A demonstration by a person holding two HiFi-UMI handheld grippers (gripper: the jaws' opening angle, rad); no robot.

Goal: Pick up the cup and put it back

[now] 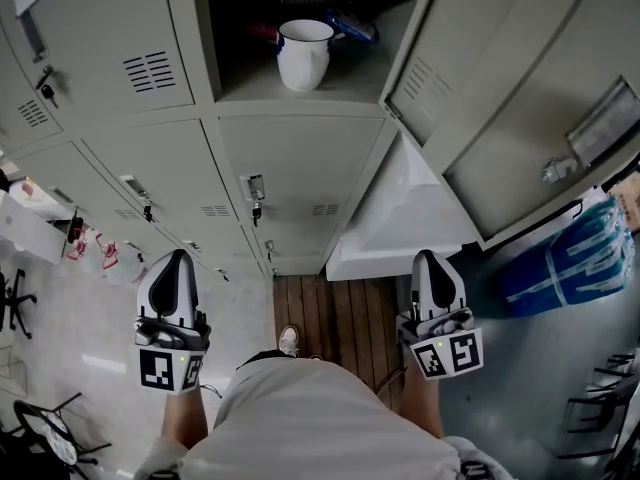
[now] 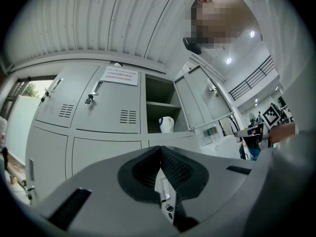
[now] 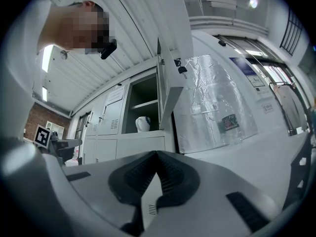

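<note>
A white cup point(image 1: 304, 53) stands upright on the shelf of an open locker compartment point(image 1: 250, 93), near its front edge. It also shows small and far off in the left gripper view as the cup point(image 2: 166, 124), and in the right gripper view as the cup point(image 3: 143, 124). My left gripper point(image 1: 178, 258) is held low by the person's body, shut and empty, well below the cup. My right gripper point(image 1: 430, 256) hangs level with it on the other side, jaws together with nothing between them. Their closed tips show as left gripper point(image 2: 160, 150) and right gripper point(image 3: 157, 154).
The compartment's door point(image 1: 510, 98) swings open to the right. A blue object point(image 1: 352, 28) lies behind the cup. Closed lockers with keys point(image 1: 254, 200) fill the wall below. A white slab point(image 1: 400, 223) leans at the right, and a wrapped pack of bottles point(image 1: 565, 258) sits beside it.
</note>
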